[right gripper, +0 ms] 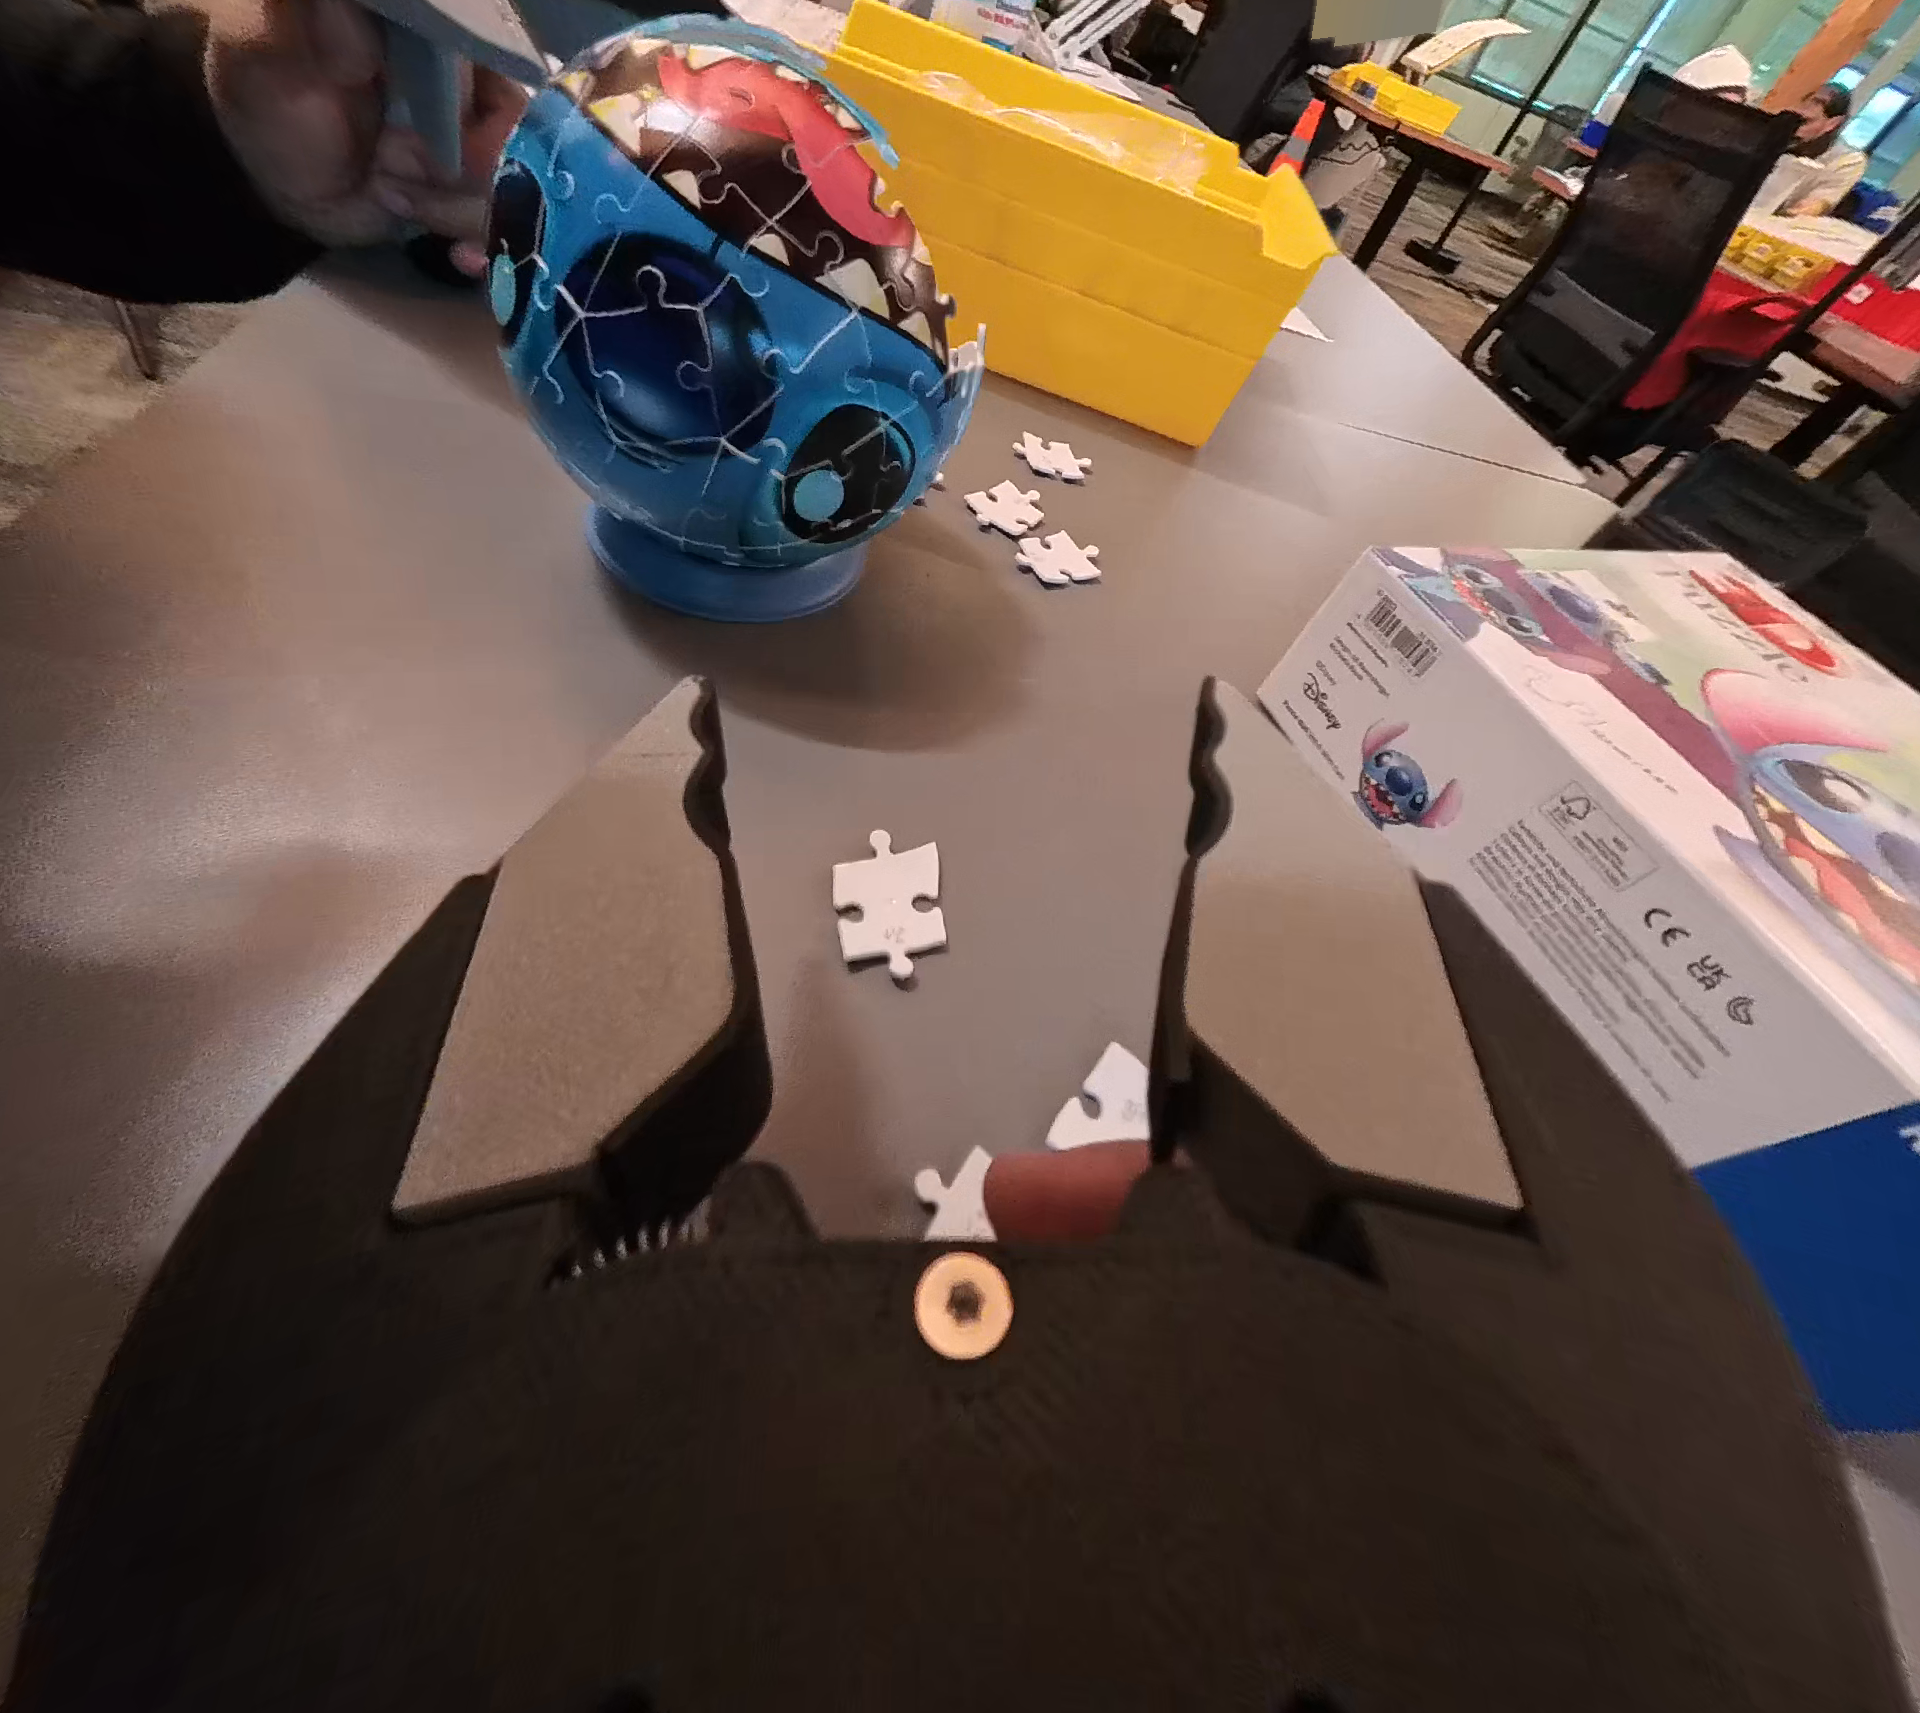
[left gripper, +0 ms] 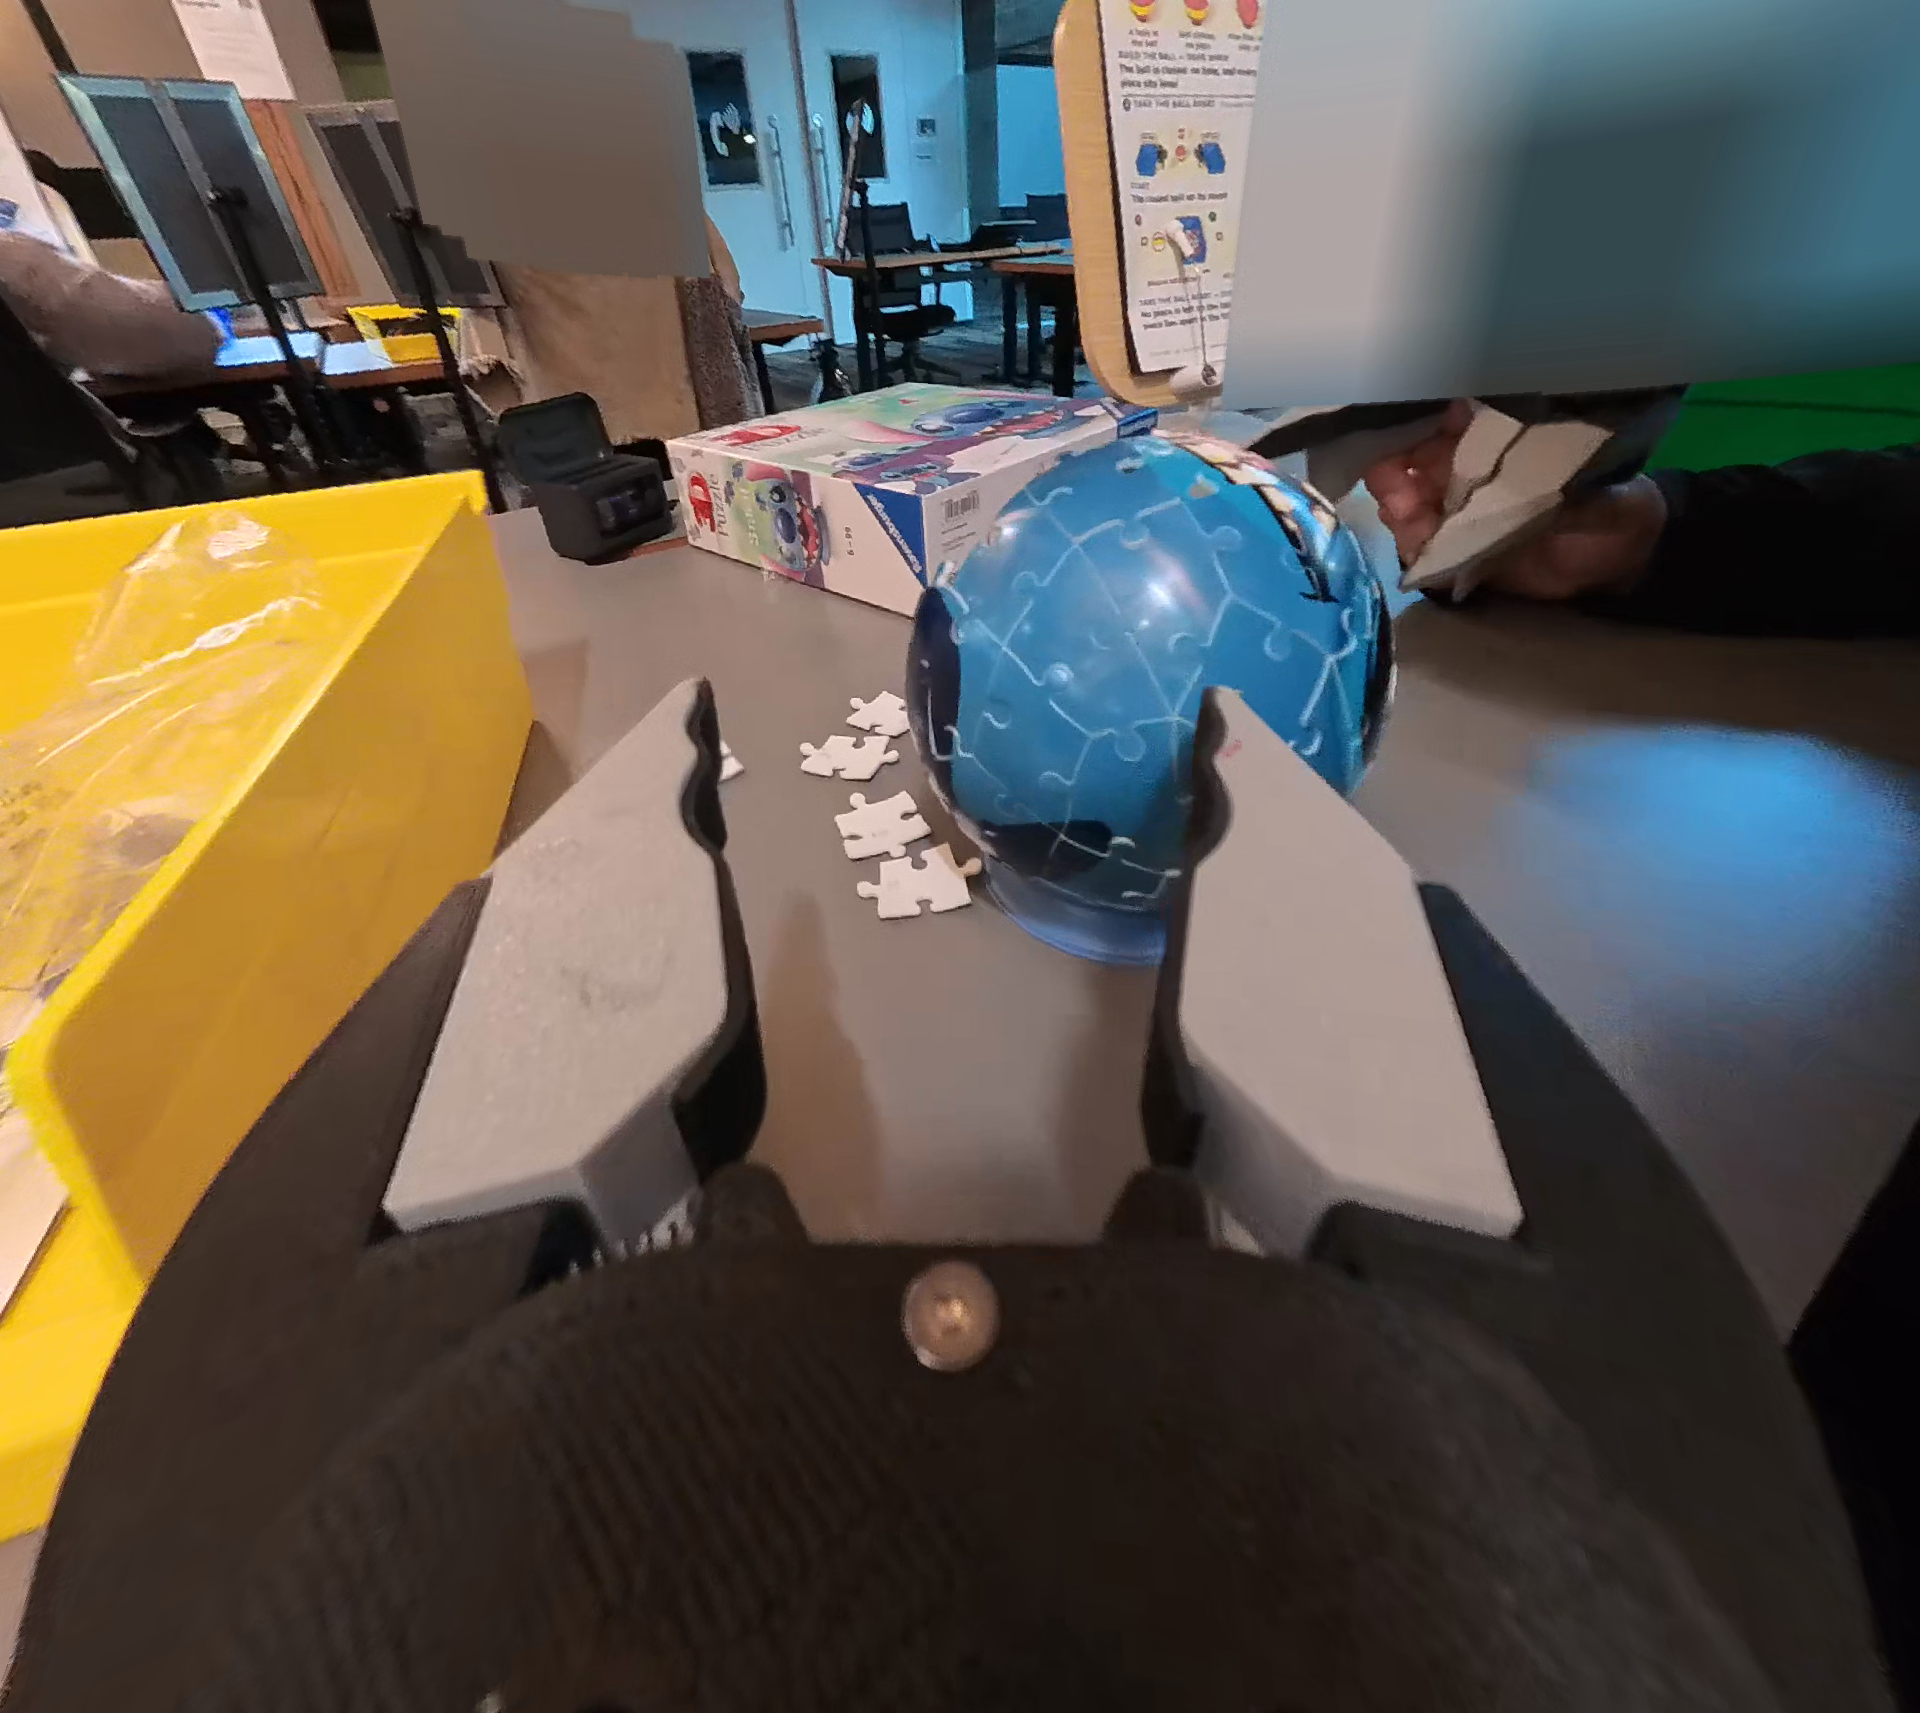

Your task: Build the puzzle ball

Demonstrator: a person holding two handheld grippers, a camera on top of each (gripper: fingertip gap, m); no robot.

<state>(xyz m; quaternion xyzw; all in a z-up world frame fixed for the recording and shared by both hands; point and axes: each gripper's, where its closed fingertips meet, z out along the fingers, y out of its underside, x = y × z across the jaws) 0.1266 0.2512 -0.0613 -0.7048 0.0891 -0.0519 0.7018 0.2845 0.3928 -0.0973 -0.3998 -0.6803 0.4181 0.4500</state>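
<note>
Tongs readying the next piece for the puzzle ball

The puzzle ball (right gripper: 717, 313) is sitting mostly built on its blue stand (right gripper: 727, 577) on the desk (right gripper: 312, 624), an unfilled gap facing the yellow bin (right gripper: 1091, 250). The right tongs (right gripper: 956, 728) are hovering low, gaping wide and empty, framing a loose white piece (right gripper: 890, 905), probably the next pick. The left tongs (left gripper: 956, 718) are angling toward the ball, equally wide and empty, likely to steady it.
</note>
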